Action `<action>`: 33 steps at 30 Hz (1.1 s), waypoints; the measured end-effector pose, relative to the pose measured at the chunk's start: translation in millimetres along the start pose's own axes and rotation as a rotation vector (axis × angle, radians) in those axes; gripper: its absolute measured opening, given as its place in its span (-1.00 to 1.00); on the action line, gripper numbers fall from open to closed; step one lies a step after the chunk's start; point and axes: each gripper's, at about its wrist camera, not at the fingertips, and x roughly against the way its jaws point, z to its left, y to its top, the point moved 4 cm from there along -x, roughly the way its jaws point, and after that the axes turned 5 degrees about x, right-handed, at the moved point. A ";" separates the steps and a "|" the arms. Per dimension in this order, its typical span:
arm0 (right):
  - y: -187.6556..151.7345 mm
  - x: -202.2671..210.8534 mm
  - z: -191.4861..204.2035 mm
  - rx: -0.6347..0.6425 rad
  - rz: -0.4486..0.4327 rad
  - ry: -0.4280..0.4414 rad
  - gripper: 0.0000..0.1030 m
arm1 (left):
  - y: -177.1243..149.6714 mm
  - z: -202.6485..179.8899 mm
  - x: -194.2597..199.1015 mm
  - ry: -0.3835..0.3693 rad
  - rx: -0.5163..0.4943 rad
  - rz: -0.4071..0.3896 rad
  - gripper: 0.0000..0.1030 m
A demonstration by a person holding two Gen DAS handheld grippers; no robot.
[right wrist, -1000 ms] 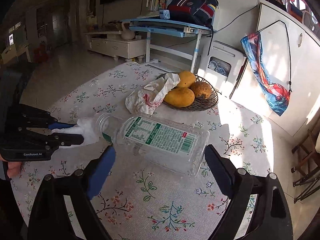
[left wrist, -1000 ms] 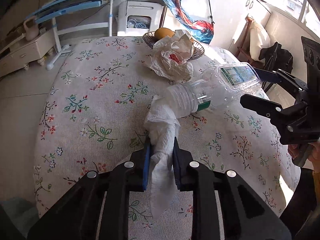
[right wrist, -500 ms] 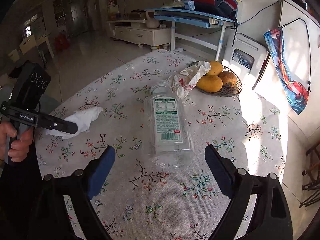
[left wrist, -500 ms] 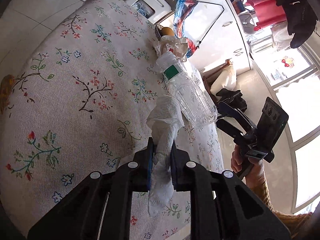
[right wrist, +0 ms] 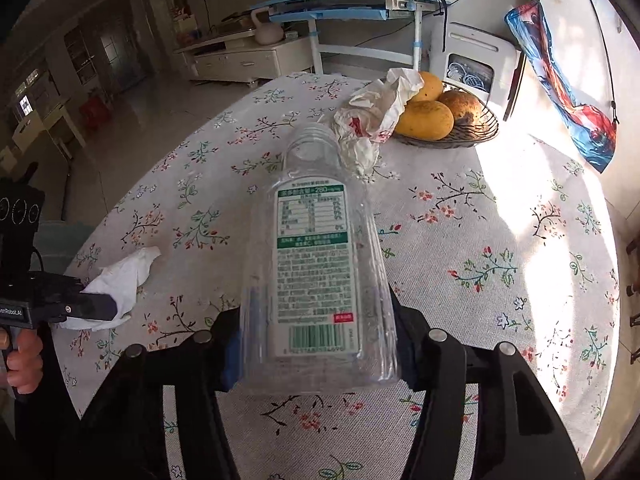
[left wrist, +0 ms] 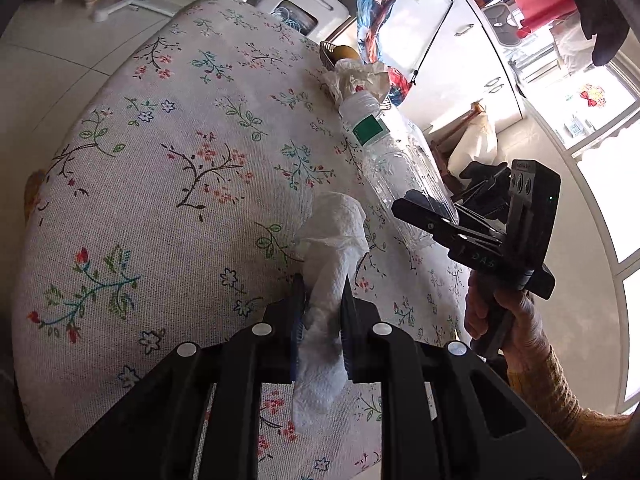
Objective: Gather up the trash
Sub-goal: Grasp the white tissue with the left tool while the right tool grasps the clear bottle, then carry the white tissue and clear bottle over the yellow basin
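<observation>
— Clamping what, the left tongs (left wrist: 322,320)?
— A crumpled white paper tissue (left wrist: 328,264), above the floral-clothed table (left wrist: 160,208).
— The right tongs (right wrist: 316,344)?
— Closed on a clear plastic bottle's (right wrist: 316,256) base, neck pointing toward a crumpled white plastic bag (right wrist: 372,120) beside the wire fruit basket (right wrist: 460,132).

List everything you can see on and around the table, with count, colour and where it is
Plastic bottle: one, clear with green-white label, between right gripper's fingers.
Tissue: one, white, clamped in left gripper.
Crumpled plastic bag: one, white with red print, beside the basket.
Wire basket: one, dark, far side of table.
Mangoes: three, yellow-orange, in the basket.
Tablecloth: one, white floral, covering the table.
Desk: one, blue-white, behind the table.
Left hand-held gripper: black, shut on tissue.
Right hand-held gripper: black, shut on bottle.
</observation>
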 end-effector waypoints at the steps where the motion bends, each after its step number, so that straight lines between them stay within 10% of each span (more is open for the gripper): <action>1: -2.8 3.4 -2.1 -0.015 -0.003 0.003 0.09 | 0.5 -0.3 0.6 0.008 -0.006 -0.001 -0.71; 14: -76.7 62.6 -5.6 -0.199 -0.002 -0.010 0.09 | -16.8 -32.4 5.3 0.055 -0.090 -0.028 -0.71; 33: -137.5 113.4 33.9 -0.567 -0.181 0.290 0.09 | -94.5 -77.8 77.0 0.040 -0.177 -0.080 -0.71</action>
